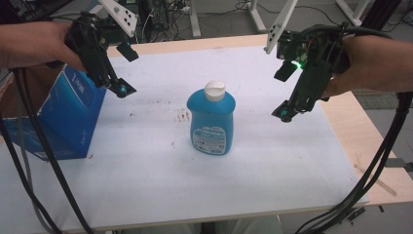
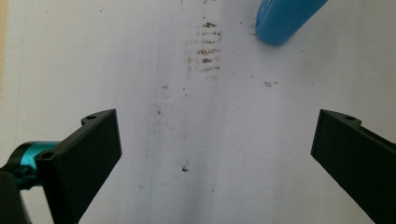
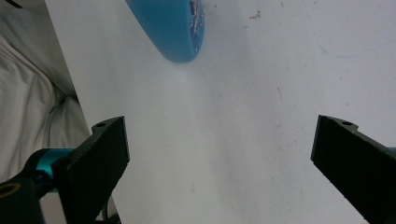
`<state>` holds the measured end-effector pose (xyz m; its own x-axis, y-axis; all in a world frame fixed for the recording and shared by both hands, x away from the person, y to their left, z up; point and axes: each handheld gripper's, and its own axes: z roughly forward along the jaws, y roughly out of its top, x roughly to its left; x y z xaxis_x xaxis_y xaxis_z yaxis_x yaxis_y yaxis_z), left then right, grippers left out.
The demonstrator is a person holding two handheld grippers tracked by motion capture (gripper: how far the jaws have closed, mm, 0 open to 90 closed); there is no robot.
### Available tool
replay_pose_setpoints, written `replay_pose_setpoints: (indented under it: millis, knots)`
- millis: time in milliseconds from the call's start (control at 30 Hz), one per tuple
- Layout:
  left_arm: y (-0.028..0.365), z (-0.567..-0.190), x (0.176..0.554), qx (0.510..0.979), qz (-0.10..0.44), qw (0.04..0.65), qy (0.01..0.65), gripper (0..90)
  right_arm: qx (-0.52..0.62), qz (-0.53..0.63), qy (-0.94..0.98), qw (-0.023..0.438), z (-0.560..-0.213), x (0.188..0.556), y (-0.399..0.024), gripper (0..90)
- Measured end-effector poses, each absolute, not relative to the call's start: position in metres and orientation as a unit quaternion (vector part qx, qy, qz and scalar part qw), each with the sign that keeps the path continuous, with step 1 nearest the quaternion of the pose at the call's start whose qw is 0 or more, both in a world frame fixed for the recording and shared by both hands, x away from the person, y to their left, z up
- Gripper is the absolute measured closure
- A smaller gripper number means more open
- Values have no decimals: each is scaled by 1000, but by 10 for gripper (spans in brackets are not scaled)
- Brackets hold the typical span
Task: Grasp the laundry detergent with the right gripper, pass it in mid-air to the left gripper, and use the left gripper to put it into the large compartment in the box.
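Note:
A blue bottle [image 1: 211, 122] with a white cap and a printed label stands upright in the middle of the white sheet. My left gripper [image 1: 125, 70] hovers to its upper left, jaws wide apart and holding nothing. My right gripper [image 1: 285, 92] hangs to the bottle's right, also open and holding nothing. In the left gripper view the bottle's base [image 2: 285, 21] shows at the top right, beyond the open gripper [image 2: 217, 135]. In the right gripper view the bottle's base [image 3: 173, 28] sits at the top left, ahead of the open gripper [image 3: 219, 140].
A blue cardboard box [image 1: 68, 117] stands tilted at the left edge. The white sheet [image 1: 146, 170] covers a wooden table [image 1: 360, 136] and carries brown smudges [image 1: 184, 116] left of the bottle. Cables [image 1: 29, 161] trail off the front. White cloth [image 3: 23, 102] lies beyond the sheet's edge.

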<state>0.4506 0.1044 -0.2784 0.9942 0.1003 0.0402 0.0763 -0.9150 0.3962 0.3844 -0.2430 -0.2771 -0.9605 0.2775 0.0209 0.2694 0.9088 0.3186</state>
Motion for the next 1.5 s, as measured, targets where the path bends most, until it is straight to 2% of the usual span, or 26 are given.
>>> replay_pose_setpoints:
  millis: [600,1500]
  knots:
    - [102,-286,447,978,26,202,44,17,169,246,954,5,-303,370,-232,37]
    - [102,-293,448,978,24,202,46,17,190,359,913,29,-341,357,-234,37]
